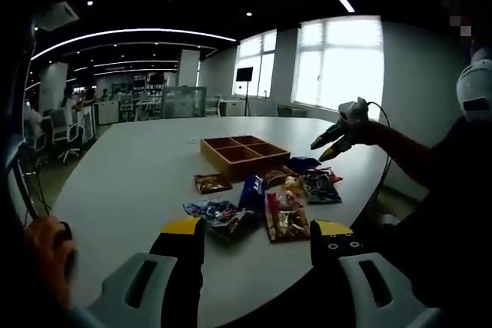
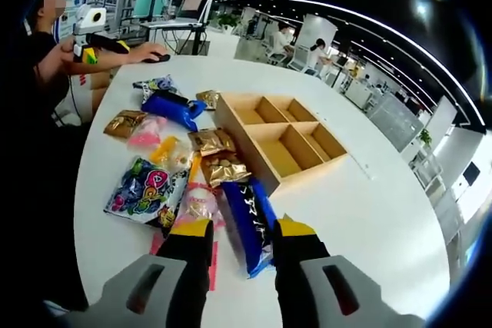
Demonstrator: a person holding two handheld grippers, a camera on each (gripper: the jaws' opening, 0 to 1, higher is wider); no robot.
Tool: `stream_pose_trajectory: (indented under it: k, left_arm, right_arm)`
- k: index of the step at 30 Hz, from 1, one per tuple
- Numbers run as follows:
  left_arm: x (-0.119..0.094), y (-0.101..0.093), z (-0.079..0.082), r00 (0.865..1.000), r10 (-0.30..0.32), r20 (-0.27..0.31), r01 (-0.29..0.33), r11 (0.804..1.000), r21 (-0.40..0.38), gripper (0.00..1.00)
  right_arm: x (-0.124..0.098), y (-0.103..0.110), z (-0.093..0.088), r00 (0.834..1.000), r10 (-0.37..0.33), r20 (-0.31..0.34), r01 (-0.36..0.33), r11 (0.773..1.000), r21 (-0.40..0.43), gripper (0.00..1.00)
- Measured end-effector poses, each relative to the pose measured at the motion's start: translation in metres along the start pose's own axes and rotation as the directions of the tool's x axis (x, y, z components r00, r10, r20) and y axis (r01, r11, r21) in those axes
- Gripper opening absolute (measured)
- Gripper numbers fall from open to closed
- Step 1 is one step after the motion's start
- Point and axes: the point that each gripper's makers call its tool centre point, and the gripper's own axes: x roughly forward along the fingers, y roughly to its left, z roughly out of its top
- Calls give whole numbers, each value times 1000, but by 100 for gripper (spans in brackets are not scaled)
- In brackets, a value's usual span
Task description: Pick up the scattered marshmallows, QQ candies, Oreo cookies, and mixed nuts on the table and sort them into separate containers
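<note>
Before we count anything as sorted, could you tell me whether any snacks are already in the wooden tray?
No, the tray's four compartments show bare wood, and the snack packets lie on the table beside it.

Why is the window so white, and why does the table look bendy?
Left gripper view: daylight overexposes the window, leaving the foreground dim. Both views: the fisheye lens curves the table edge. Right gripper view: brighter, snack packets sharp.

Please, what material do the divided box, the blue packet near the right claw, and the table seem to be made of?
The divided box looks like pale unfinished wood: matte tan walls, thin partitions. The blue packet seems glossy plastic film: it shines and crinkles. The table has a smooth white top, probably laminate, but that is uncertain.
</note>
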Motion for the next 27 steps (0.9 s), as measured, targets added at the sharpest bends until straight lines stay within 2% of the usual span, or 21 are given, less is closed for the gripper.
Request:
stream_pose_trajectory:
  k: [13, 27]
  left_arm:
    - [-3, 3, -3, 1000, 6, 2, -6, 1000, -8, 60]
    - [-4, 6, -4, 1000, 11, 2, -11, 1000, -15, 60]
  right_arm:
    - [8, 10, 5, 999, 4, -36, -6, 999, -42, 31]
    - [18, 4, 0, 996, 36, -76, -42, 996, -81, 31]
